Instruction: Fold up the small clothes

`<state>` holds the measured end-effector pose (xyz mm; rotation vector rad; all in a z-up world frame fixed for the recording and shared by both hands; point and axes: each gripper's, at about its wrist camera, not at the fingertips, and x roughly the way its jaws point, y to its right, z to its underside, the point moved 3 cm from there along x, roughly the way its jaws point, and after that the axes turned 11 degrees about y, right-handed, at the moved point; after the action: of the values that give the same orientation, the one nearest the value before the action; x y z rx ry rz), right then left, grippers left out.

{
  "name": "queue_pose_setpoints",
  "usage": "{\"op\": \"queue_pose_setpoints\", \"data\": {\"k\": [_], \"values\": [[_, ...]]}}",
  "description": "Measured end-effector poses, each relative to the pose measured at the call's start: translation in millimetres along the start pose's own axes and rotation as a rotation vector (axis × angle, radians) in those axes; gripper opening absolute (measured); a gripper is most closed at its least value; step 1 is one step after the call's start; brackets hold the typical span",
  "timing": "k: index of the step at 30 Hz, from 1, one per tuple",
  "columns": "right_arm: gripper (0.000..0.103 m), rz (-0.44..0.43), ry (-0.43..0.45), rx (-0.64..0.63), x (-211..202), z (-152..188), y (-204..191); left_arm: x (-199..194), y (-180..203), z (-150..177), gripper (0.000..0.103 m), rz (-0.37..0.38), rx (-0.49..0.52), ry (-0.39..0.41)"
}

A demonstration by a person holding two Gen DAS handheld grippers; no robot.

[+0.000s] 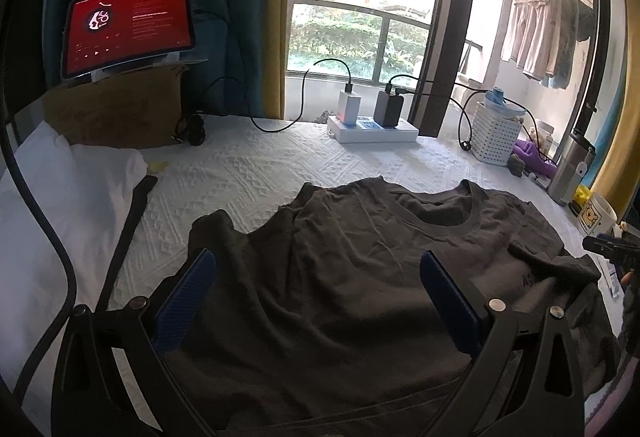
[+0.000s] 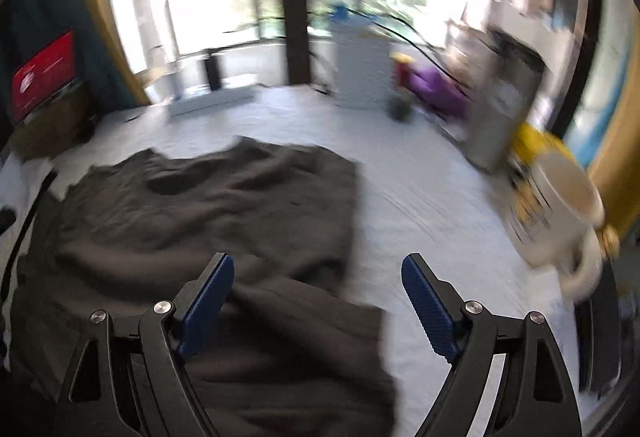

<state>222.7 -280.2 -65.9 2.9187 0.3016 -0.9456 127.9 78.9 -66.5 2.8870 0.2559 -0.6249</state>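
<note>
A dark grey T-shirt point(image 1: 360, 257) lies spread on the white textured cloth, neck toward the window; its right side is folded over the body. My left gripper point(image 1: 316, 265) is open and empty, hovering over the shirt's left half. In the blurred right wrist view the same shirt point(image 2: 200, 217) fills the left and centre. My right gripper point(image 2: 318, 269) is open and empty above the shirt's right edge, one finger over the fabric and the other over bare cloth. The right gripper's tip also shows at the right edge of the left wrist view point(image 1: 608, 249).
A white pillow point(image 1: 48, 205) lies left, with a red-screen tablet point(image 1: 128, 27) on a brown box behind it. A power strip point(image 1: 372, 129) with chargers and a white basket point(image 1: 496, 135) stand by the window. A steel flask point(image 1: 568, 173) and a bear mug point(image 1: 596, 217) stand right.
</note>
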Motion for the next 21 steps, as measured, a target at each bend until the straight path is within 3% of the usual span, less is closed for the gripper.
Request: {"op": "queue_pose_setpoints", "data": {"k": [2, 6, 8, 10, 11, 13, 21], "values": [[0.087, -0.05, -0.029, 0.081, 3, 11, 19, -1, 4, 0, 0.101, 0.003, 0.009, 0.001], [0.085, -0.084, -0.076, 0.111, 11, 30, 27, -5, 11, 1, 0.101, 0.004, 0.025, 0.001], [0.07, -0.133, -0.067, 0.101, 8, 34, 19, -7, 12, 2, 0.101, 0.001, 0.033, -0.002], [0.045, -0.155, -0.056, 0.068, 4, 34, 9, -8, 13, 2, 0.101, -0.002, 0.036, -0.003], [0.04, -0.159, -0.049, 0.048, 2, 34, 4, -9, 14, 1, 0.101, -0.003, 0.037, -0.002], [0.023, -0.179, -0.05, 0.019, 1, 34, -6, -11, 15, 1, 0.101, -0.003, 0.042, 0.002], [0.019, -0.233, -0.106, -0.113, -6, 55, -51, -14, 16, 4, 0.101, 0.002, 0.048, -0.007]]}}
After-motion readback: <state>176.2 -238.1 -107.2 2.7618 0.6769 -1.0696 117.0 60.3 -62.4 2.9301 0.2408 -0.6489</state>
